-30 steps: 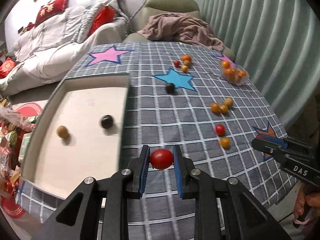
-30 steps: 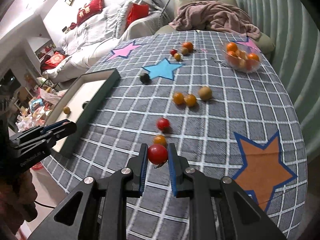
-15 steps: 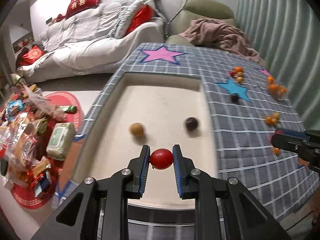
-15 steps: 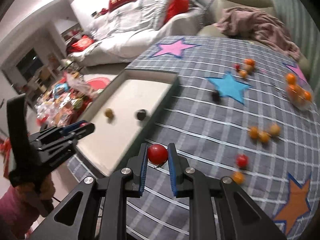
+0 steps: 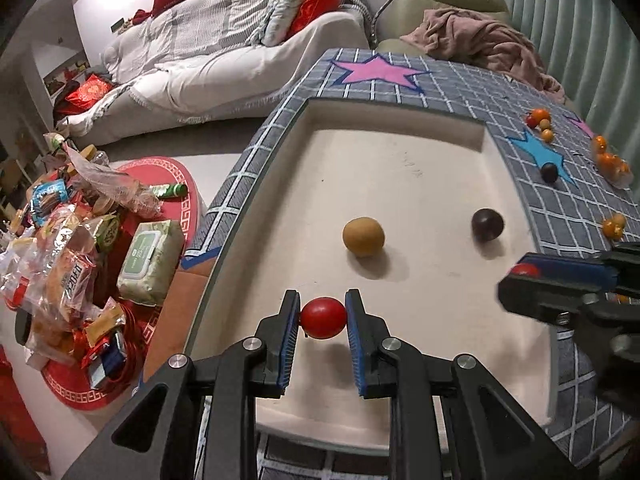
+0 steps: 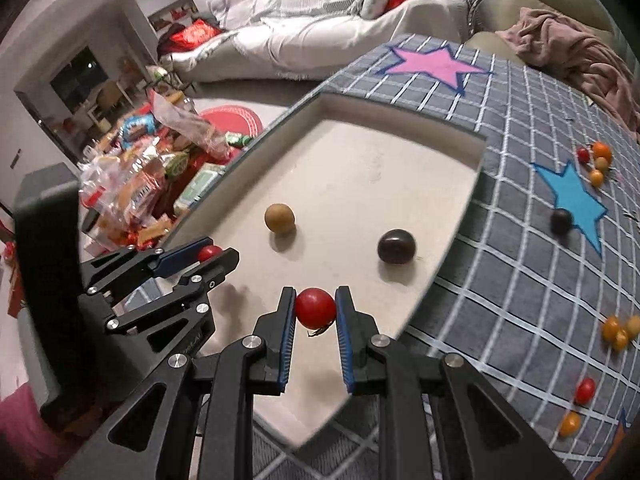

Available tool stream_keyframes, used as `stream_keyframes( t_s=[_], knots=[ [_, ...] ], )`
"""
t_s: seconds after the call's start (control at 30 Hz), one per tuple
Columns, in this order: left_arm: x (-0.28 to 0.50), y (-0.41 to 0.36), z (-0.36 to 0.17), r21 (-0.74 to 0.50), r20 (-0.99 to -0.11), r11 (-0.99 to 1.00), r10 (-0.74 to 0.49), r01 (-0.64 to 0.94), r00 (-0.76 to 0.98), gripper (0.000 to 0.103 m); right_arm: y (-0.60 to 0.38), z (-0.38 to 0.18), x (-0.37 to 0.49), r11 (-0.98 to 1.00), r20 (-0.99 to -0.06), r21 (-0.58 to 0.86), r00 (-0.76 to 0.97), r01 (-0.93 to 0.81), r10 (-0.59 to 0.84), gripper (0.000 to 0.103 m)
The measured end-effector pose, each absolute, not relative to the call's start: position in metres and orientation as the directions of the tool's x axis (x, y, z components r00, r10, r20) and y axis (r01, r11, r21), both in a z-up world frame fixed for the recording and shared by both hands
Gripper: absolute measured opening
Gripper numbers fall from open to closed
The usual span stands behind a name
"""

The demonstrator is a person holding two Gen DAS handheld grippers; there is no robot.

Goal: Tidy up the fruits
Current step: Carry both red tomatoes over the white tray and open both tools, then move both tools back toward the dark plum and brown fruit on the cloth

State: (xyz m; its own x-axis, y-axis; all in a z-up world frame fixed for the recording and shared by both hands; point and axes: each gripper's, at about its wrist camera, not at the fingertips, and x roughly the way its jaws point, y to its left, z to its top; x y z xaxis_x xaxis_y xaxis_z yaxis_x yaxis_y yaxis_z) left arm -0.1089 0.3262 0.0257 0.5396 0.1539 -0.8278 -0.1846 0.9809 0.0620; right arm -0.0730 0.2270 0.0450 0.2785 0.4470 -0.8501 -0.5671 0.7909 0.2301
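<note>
My left gripper is shut on a red tomato and hangs over the near part of the cream tray. My right gripper is shut on a second red tomato with a small stalk, also over the tray's near end. Each gripper shows in the other's view: the right one at the tray's right side, the left one at the tray's left side. In the tray lie a tan fruit and a dark plum-like fruit.
On the grey checked cloth lie a dark fruit, several orange and red small fruits, and a clear bowl of oranges. Snack packets crowd the floor left of the table. A sofa stands behind.
Both grippers have swung left from the cloth to above the tray, each still clamped on its red tomato. The right gripper now hangs beside the left one.
</note>
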Motion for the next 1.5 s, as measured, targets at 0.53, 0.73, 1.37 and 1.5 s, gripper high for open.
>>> stream_keyframes(
  t_s=[0.53,0.73,1.37,1.5],
  knots=[
    [-0.105,0.328,0.013,0.088,-0.838,0.978,0.175,-0.190,0.517,0.035,0.246,0.014,-0.066,0.799,-0.898,0.146,0.262,-0.583,0.355,0.045],
    [-0.112,0.344,0.016,0.043,-0.834,0.967,0.173,-0.251,0.523,0.077,0.235,0.026,-0.066,0.801,-0.876,0.194,0.269,-0.566,0.401,0.065],
    [-0.137,0.304,0.046,0.024,-0.816,0.982,0.129,-0.189,0.563,0.077,0.165,0.071,-0.084,0.841,-0.809,0.244,0.377,-0.482,0.451,0.103],
    [-0.140,0.283,0.047,0.034,-0.819,0.988,0.113,-0.149,0.562,0.077,0.137,0.066,-0.088,0.858,-0.813,0.258,0.381,-0.444,0.441,0.103]
  ],
)
